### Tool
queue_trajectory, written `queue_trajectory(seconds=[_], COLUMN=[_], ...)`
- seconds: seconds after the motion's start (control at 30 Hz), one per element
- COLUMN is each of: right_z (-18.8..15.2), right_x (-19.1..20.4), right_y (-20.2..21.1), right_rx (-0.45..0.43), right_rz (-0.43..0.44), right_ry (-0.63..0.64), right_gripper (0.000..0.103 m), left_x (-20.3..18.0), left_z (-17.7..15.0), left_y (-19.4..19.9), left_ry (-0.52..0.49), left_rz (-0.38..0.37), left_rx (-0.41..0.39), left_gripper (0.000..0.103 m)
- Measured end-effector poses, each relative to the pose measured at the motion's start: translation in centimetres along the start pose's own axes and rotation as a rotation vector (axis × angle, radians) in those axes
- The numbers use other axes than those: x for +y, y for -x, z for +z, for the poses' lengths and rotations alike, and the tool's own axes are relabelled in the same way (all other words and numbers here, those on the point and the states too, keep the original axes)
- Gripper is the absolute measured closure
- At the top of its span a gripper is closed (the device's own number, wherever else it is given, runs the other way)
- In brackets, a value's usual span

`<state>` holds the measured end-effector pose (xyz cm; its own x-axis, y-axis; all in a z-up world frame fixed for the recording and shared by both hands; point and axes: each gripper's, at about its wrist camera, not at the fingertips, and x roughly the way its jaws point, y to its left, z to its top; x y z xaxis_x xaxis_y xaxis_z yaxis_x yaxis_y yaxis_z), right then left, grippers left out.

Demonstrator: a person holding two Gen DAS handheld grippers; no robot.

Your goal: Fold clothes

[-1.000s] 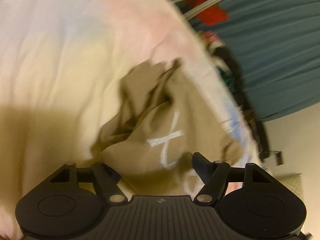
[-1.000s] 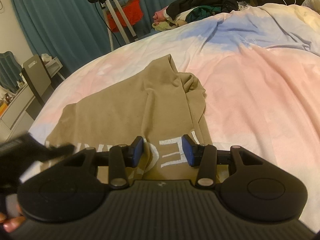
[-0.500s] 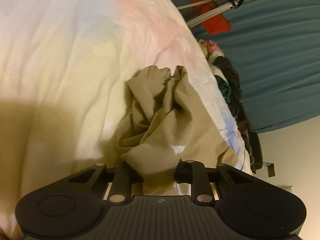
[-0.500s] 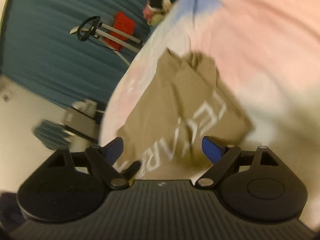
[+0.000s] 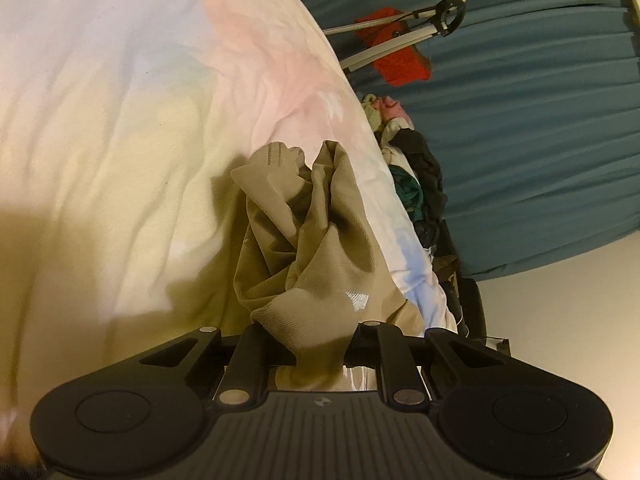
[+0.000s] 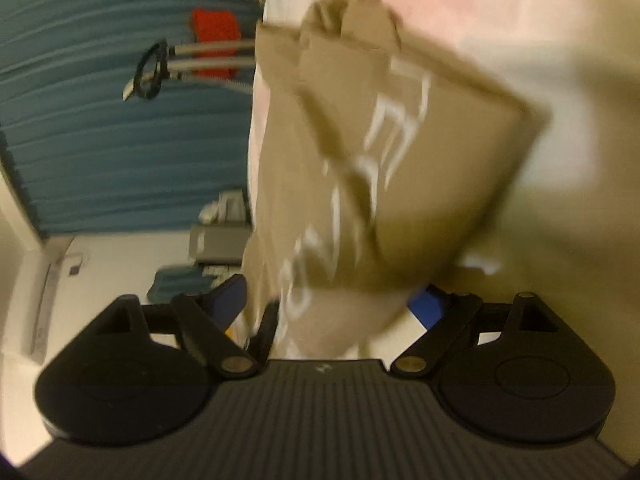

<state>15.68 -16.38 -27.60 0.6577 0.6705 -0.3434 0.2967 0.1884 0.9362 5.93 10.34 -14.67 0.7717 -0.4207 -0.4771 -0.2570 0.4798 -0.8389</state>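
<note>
We see a tan garment [image 5: 320, 276] of matt, finely ribbed cloth with white print. The bed cover [image 5: 120, 140] is soft, wrinkled cloth. The left hand-held gripper [image 5: 320, 354] is matt black plastic with ridges.

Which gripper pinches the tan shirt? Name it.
The left gripper: its jaws are closing on the bunched tan shirt. The right gripper stands wide open, pads off the cloth.
</note>
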Motion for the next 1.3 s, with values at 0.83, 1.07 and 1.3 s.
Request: queue_trajectory(seconds=[0.83, 1.07, 1.3], right_z=[0.6, 1.8, 9.2], right_x=[2.7, 6.6, 9.6], right_y=[3.8, 9.8, 13.4], right_rx=[-0.238, -0.325, -0.436], right_rz=[-0.026, -0.042, -0.074], right_ry=[0.008, 0.026, 0.072], right_gripper=[0.081, 0.082, 0.082], left_x=[-1.8, -9.4, -21.2], left_z=[0.9, 0.8, -0.2], left_y=[1.3, -0.3, -8.6], left_ry=[0.105, 0.086, -0.081], left_rz=[-0.065, -0.040, 0.008], left_rx=[0.135, 0.240, 0.284], left_gripper=[0.087, 0.087, 0.087])
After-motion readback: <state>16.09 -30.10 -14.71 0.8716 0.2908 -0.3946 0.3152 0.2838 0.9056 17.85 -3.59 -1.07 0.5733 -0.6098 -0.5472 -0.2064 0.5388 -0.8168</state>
